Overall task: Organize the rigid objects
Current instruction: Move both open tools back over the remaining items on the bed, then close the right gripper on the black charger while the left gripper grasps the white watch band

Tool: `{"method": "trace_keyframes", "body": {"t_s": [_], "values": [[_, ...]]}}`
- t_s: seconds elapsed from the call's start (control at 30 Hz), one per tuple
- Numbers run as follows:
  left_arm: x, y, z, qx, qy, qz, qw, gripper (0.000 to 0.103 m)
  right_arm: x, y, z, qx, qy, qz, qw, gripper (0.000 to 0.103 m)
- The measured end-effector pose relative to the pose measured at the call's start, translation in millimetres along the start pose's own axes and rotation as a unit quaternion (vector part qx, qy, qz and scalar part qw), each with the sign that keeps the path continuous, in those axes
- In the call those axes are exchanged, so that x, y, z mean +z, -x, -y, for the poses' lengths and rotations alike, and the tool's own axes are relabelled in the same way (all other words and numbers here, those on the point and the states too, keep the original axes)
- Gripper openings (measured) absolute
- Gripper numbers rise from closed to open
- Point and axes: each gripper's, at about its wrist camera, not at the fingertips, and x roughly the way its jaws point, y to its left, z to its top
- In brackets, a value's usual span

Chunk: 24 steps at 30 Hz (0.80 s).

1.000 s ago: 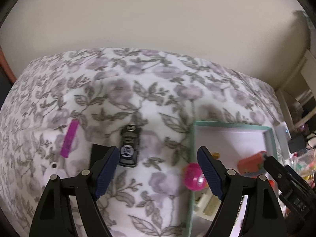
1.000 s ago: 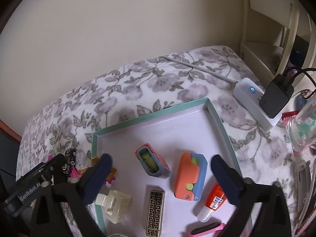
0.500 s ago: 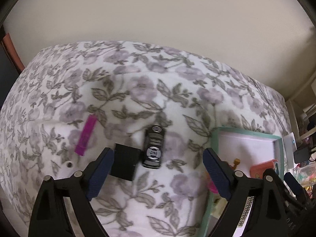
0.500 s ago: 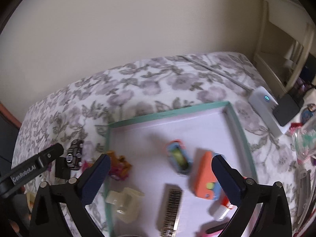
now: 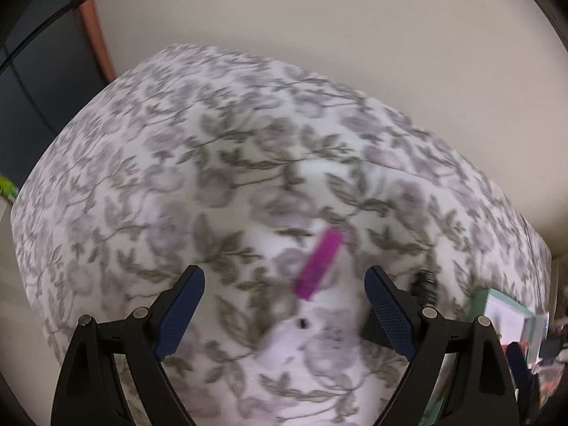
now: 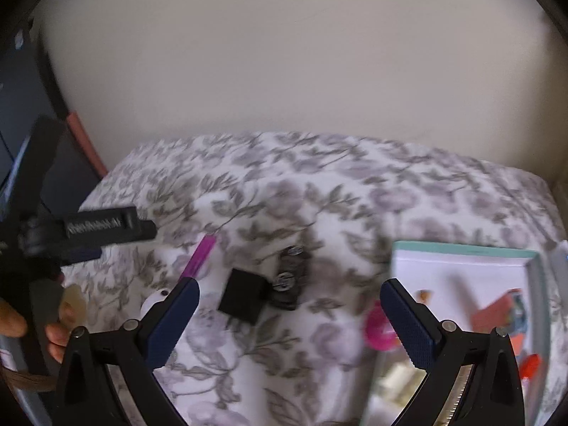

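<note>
On the flowered bedspread lies a purple bar [image 5: 319, 264], and my left gripper [image 5: 284, 277] hangs open above it with nothing held. A black toy car [image 5: 426, 284] shows just past its right finger. In the right wrist view the car [image 6: 289, 280] sits against a black box [image 6: 243, 294], and both lie ahead between the fingers of my open, empty right gripper [image 6: 289, 287]. A pink ball [image 6: 380, 326] rests by the teal-rimmed tray [image 6: 461, 246] at the right. The tray holds an orange case [image 6: 497, 312] and other blurred items.
A small white object [image 6: 156, 300] lies on the bedspread near the purple bar [image 6: 200, 255]. A hand [image 6: 53, 333] holds the left gripper's handle at the far left. A plain wall stands behind the bed, with dark furniture [image 5: 35, 88] beyond its left edge.
Both views have swung left across the bed. The tray has slid to the right edge. The purple bar now lies between the left fingers, the car and box between the right ones.
</note>
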Motion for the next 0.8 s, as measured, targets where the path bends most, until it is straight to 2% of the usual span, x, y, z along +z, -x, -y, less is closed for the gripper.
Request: {"method": "trace_keyframes", "body": {"t_s": [0.1, 0.33, 0.8], "values": [[-1, -5, -15, -0.002, 0.011, -0.015, 0.9998, 0.092, -5, -16, -16, 0.004, 0.004, -0.015, 1.000, 0.100], [-14, -23, -22, -0.008, 0.003, -0.057, 0.9983, 0.092, -16, -55, -31, 0.017, -0.011, -0.059, 0.998, 0.074], [-35, -63, -6, -0.014, -0.024, -0.111, 0.9934, 0.091, -27, -95, -36, 0.004, -0.022, -0.084, 0.996, 0.056]]}}
